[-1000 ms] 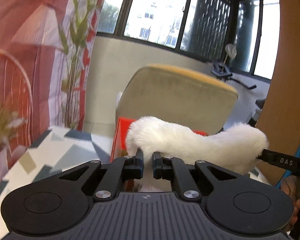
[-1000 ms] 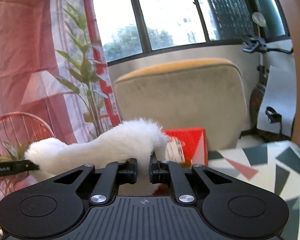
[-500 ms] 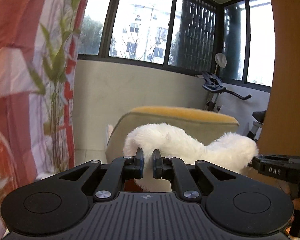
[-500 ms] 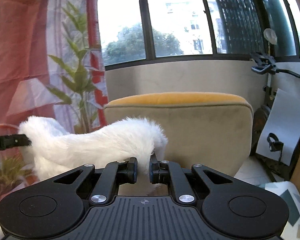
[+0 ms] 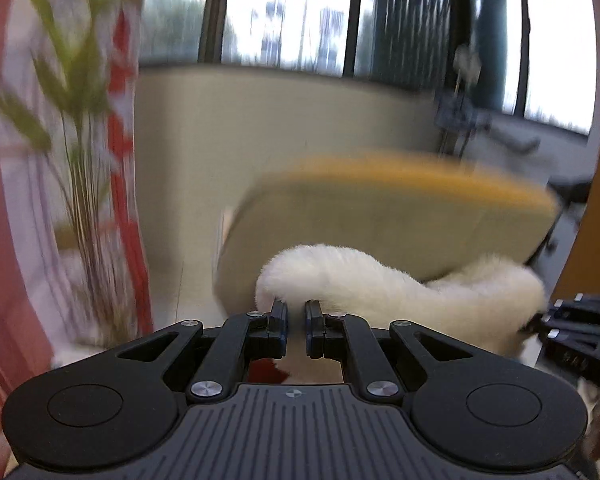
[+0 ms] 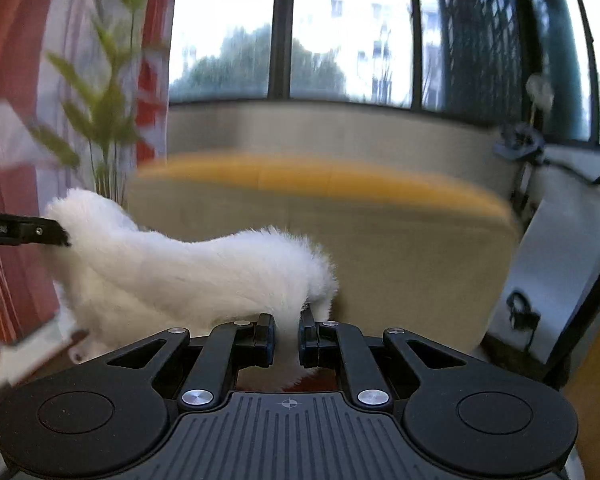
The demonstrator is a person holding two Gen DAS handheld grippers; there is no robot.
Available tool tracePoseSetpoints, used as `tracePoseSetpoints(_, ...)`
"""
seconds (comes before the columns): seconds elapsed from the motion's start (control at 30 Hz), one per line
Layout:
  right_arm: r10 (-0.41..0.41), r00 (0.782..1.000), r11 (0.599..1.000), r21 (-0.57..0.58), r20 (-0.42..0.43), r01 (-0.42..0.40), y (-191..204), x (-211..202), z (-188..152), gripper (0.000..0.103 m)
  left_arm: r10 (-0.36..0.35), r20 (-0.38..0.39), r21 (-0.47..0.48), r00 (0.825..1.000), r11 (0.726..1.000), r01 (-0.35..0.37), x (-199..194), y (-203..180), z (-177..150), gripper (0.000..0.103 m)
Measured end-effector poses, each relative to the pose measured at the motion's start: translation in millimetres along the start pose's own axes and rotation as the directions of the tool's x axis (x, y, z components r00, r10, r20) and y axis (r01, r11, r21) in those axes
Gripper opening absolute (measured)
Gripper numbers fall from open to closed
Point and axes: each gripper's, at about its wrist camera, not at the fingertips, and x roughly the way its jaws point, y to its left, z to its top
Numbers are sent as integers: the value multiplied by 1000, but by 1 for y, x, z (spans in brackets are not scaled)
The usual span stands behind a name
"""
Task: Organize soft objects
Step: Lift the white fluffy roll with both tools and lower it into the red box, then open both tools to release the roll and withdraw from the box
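Note:
A white fluffy soft cloth [image 5: 404, 292] hangs stretched between my two grippers, held up in the air. My left gripper [image 5: 296, 312] is shut on its left end. My right gripper [image 6: 286, 324] is shut on its right end [image 6: 204, 272]. The right gripper's fingers show at the far right of the left wrist view [image 5: 580, 320]. The left gripper's fingers show at the far left of the right wrist view [image 6: 28, 230]. A bit of red shows under the cloth [image 5: 264, 370].
A beige chair with a yellow top edge [image 5: 388, 216] stands just behind the cloth. A tall green plant [image 5: 80, 168] and a red-and-white curtain [image 5: 4, 240] are at the left. Windows [image 6: 340, 40] and an exercise bike [image 6: 540, 152] are behind.
Both grippers moved with the cloth and the views are now blurred. The chair back sits higher in both views. The grip on the cloth is unchanged.

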Motion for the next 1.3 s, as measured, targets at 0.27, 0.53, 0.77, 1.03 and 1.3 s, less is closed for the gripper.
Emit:
tracePoseSetpoints(0.27, 1, 976, 1000, 9, -219, 1, 7, 50, -28, 11, 18, -135, 39, 991, 999, -13, 23, 6, -24, 10)
tracePoseSetpoints(0.53, -16, 937, 1000, -13, -349, 13, 11, 47, -36, 22, -5, -116, 71, 993, 997, 13, 6, -4, -19, 12)
tracePoseSetpoints(0.77, -18, 941, 1000, -5, -339, 17, 7, 11, -38, 36, -19, -93, 76, 995, 997, 26, -28, -15, -29, 52)
tracePoseSetpoints(1.03, 37, 966, 998, 58, -257, -23, 19, -46, -43, 80, -41, -62, 52, 997, 998, 44, -75, -14, -40, 101)
tracePoseSetpoints(1.3, 54, 989, 983, 180, -139, -28, 19, -109, -58, 102, -45, -65, 21, 997, 999, 47, -124, -9, -63, 103)
